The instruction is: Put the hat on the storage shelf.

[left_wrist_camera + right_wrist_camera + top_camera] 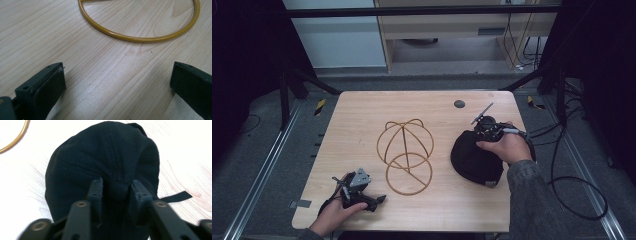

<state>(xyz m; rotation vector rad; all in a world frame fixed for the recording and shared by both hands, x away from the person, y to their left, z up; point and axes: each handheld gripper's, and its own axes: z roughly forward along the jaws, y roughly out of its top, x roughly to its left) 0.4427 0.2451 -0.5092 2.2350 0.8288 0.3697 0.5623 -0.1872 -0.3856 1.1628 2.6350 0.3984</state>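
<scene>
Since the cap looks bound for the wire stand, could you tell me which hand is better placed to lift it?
The right. The right gripper already has its jaws pinched on a fold of the black cap. The left gripper rests open over bare table, on the far side of the wire stand from the cap.

The high view looks forward and down on the whole table [362, 115]. The left gripper view sits low, very near the wire stand [140, 38]. The right gripper view, right of the stand [12, 142], faces the black cap [100, 157] closely
</scene>
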